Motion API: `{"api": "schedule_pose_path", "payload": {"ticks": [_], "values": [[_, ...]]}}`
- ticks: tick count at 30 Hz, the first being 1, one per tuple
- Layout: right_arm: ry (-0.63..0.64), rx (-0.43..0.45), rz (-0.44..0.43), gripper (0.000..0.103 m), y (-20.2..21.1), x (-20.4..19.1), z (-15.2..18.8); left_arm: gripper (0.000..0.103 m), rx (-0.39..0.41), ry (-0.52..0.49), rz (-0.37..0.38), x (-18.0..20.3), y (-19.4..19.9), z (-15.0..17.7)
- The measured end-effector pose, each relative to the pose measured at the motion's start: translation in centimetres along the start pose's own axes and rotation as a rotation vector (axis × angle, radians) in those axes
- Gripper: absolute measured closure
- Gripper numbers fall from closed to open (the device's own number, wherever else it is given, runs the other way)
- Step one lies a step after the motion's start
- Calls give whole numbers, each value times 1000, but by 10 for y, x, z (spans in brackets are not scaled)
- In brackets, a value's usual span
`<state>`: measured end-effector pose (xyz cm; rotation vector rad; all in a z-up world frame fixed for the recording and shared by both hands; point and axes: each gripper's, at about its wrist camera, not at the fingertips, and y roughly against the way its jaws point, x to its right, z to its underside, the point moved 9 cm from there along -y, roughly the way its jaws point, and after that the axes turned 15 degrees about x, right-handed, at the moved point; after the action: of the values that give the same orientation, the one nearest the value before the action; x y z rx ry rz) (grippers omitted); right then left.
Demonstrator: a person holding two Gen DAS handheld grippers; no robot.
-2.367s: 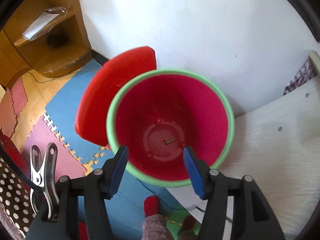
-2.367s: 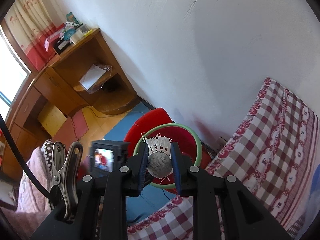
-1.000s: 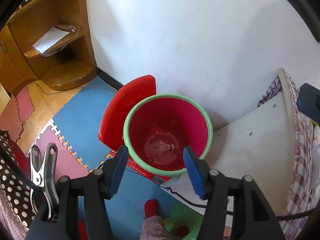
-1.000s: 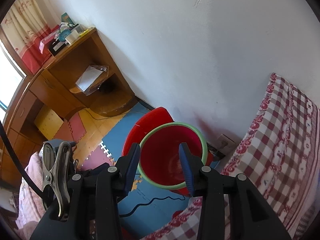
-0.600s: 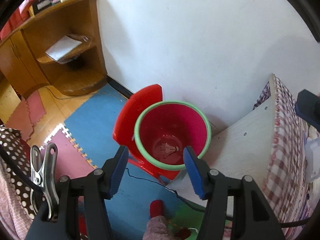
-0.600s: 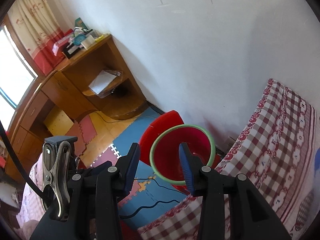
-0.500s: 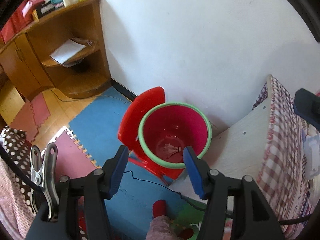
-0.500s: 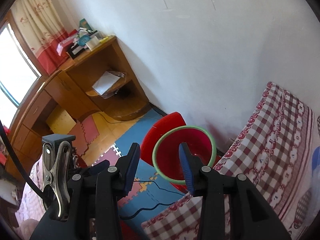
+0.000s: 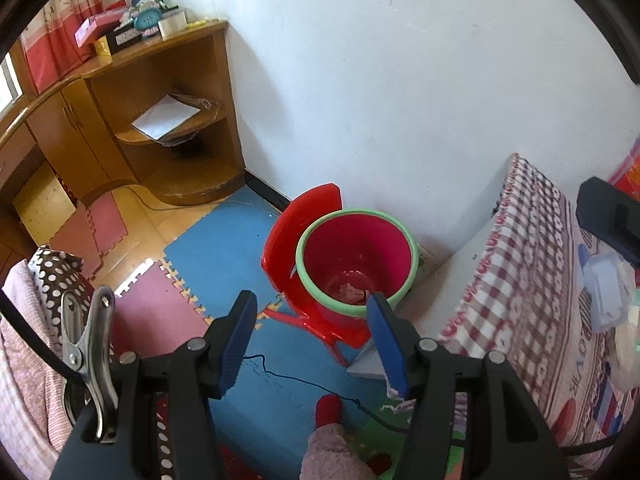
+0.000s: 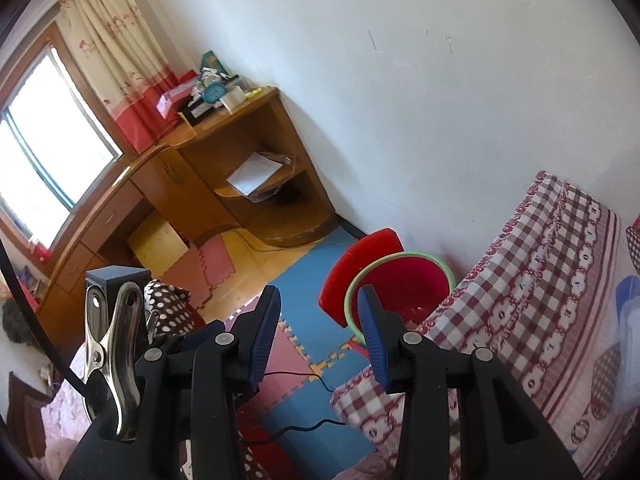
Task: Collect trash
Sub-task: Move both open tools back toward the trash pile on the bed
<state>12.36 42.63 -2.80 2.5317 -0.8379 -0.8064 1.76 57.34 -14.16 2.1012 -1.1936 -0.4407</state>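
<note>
Where bucket (image 9: 357, 256) sits: chair (image 9: 304, 220), bed (image 9: 532, 304).

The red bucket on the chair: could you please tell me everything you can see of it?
The red bucket is a round, glossy, plastic-looking pail with a pale green rim, its walls tapering to a narrower base. It stands upright and open, without a lid, on the seat of a small red plastic chair near the white wall, beside the checked bed cover. A white feathered shuttlecock lies on its bottom. Neither gripper touches it.
</note>
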Motion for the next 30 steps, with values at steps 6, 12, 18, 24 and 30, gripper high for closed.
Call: {"api": "schedule_pose_path", "payload": {"ticks": [6, 12, 18, 24, 30], "values": [[8, 20, -10, 62, 29, -9, -6, 43, -3, -21, 29, 21, 33, 5], [14, 56, -3, 62, 71, -1, -8, 43, 8, -63, 61, 51, 59, 9], [-11, 100, 40, 62, 116, 22, -9, 43, 7, -92, 108, 88, 75, 13], [-44, 128, 94, 62, 151, 52, -2, 43, 6, -123, 166, 132, 91, 19], [-69, 150, 143, 62, 185, 81, 5, 43, 4, -170, 227, 179, 106, 26]]}}
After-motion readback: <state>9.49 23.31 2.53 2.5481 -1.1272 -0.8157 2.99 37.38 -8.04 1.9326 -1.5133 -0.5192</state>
